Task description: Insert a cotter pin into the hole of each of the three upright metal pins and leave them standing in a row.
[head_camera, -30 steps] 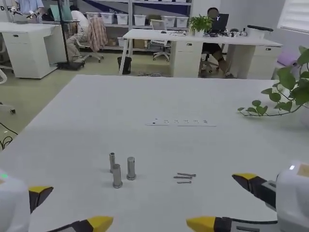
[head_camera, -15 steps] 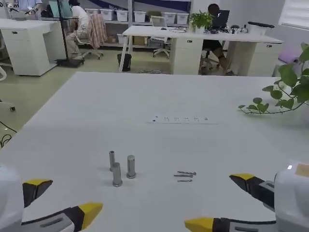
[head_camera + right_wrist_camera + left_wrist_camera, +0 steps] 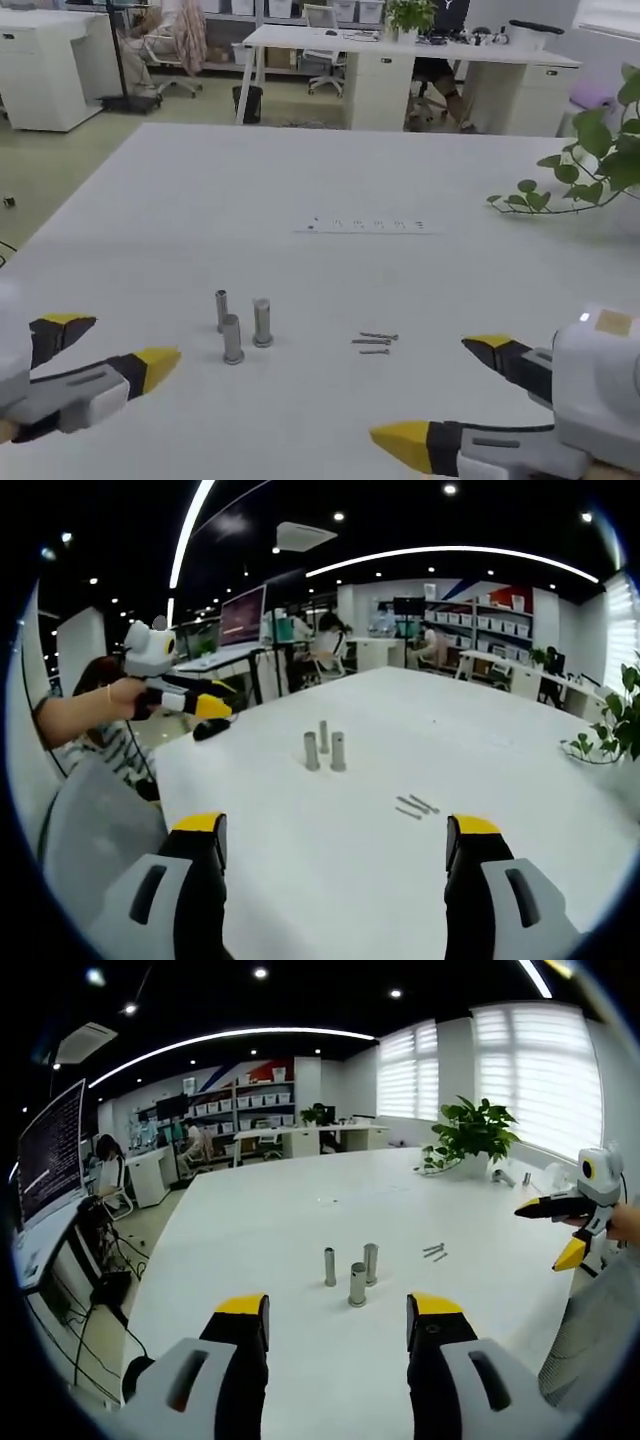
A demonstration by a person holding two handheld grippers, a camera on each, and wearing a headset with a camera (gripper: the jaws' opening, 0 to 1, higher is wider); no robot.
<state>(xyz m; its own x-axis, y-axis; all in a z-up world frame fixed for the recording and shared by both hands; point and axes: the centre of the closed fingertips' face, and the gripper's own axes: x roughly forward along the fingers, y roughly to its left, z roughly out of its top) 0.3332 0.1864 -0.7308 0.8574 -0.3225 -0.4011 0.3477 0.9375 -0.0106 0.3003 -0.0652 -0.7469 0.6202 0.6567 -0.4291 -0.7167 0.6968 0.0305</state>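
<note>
Printed strip on the counter — too small to read. Left hand-held gripper near left, right hand-held gripper near right — jaws of both apart, flanking the upright metal pins.

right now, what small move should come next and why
Probably ease the right hand-held gripper forward to the nearest cotter pin. Its jaws are open and empty, the three cotter pins lie flat just ahead of it, and none is yet in the upright pins.
</note>
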